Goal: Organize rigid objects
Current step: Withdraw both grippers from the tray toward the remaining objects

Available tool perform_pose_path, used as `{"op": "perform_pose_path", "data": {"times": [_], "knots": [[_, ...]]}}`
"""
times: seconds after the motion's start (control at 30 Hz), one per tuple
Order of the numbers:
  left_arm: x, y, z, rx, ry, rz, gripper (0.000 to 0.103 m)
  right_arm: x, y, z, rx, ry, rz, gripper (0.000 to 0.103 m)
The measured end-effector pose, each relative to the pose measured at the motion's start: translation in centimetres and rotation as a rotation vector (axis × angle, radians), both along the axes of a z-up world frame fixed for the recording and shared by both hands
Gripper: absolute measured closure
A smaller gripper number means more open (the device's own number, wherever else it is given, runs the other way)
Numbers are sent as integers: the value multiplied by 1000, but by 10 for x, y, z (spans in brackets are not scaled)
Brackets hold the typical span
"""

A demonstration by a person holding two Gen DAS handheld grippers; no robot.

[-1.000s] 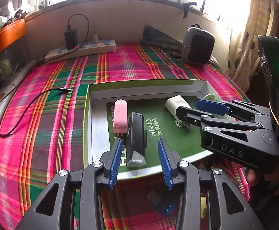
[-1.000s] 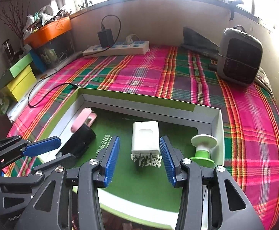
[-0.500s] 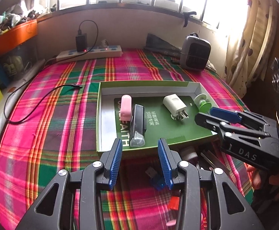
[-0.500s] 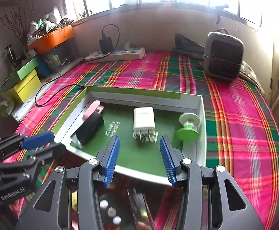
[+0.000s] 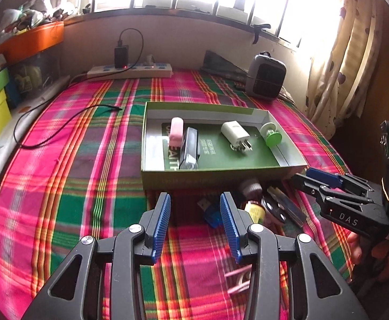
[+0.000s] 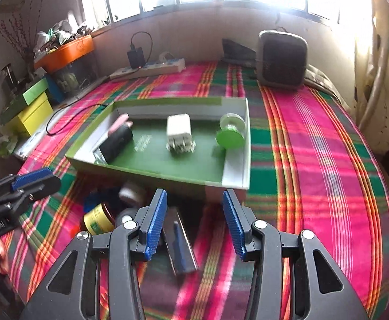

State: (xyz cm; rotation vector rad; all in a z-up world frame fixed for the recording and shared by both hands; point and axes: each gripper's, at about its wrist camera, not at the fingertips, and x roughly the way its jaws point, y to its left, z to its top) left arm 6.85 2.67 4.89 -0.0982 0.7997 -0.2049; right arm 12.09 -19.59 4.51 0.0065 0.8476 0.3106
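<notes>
1. Presently both the left gripper (image 5: pixel 195 222) and right gripper (image 6: pixel 194 220) hang with jaws apart, holding nothing
2. Green tray (image 5: pixel 221 172) on the plaid surface (image 5: pixel 82 165) holds a white charger (image 5: pixel 235 133), pink case (image 5: pixel 177 130), black device (image 5: pixel 190 149) and green spool (image 5: pixel 273 137)
3. Loose bits, including a yellow tin (image 6: pixel 98 218), lie just before the tray

1. Your left wrist cam looks fwd and down along its own fingers (image 5: pixel 165 213), from the near side of the plaid cloth (image 5: pixel 87 186) twd the window.
2. Your right wrist cam does the same, set further right, a bit closer in.
3. Both share the green tray (image 5: pixel 221 172) (image 6: pixel 151 170), the clutter just in front of it, and each catches the other gripper at its frame edge.
</notes>
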Motion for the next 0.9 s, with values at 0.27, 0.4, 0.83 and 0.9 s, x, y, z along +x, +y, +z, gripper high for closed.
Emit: {"op": "perform_pose_path", "data": {"times": [0.27, 0.4, 0.83, 0.9], "knots": [[-17, 3, -7, -31, 7, -21, 65, -14, -6, -11, -9, 19, 6, 58], [-23, 5, -15, -23, 32, -26, 65, -29, -8, -8, 20, 7, 19, 58], [-43, 27, -20, -37, 33, 13, 65, -65, 50, -6, 86, -2, 324, 58], [-45, 30, -21, -39, 36, 21, 65, -66, 59, -9, 87, 2, 356, 58]]}}
